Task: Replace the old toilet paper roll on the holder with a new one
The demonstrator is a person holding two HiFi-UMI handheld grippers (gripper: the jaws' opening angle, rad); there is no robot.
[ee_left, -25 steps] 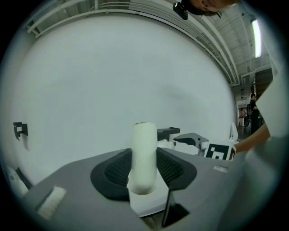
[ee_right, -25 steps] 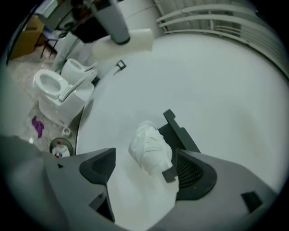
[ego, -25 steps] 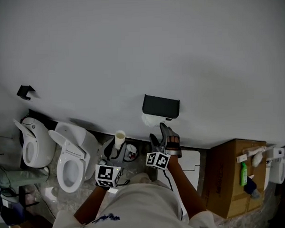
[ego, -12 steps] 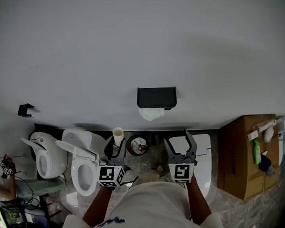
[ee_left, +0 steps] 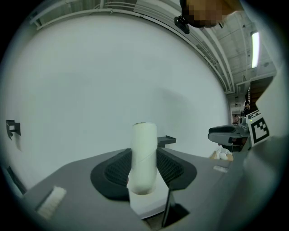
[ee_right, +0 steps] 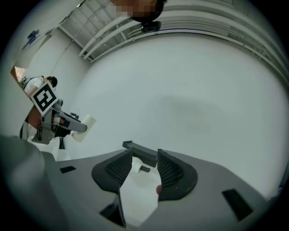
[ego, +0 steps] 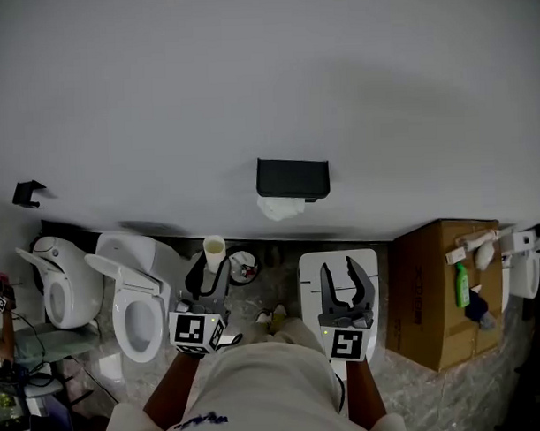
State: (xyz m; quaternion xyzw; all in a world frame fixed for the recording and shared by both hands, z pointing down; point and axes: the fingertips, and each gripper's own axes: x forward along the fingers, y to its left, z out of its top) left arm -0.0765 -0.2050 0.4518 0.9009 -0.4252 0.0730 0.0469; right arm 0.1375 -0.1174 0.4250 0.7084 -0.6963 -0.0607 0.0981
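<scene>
A black toilet paper holder is mounted on the white wall, with white paper hanging under it. My left gripper is shut on an upright cream cardboard tube, which stands between the pads in the left gripper view. My right gripper sits below and to the right of the holder, its jaws closing with nothing between them. In the right gripper view the holder and its paper show beyond the jaws, and the left gripper with the tube is at the left.
Two white toilets stand at the left. A small bin is by the wall. A white panel lies under the right gripper. A cardboard box with a green bottle stands at the right.
My right gripper has left the spot just under the holder, moved right, rolled upright and narrowed its jaws. The left gripper still holds the tube, slightly higher.
</scene>
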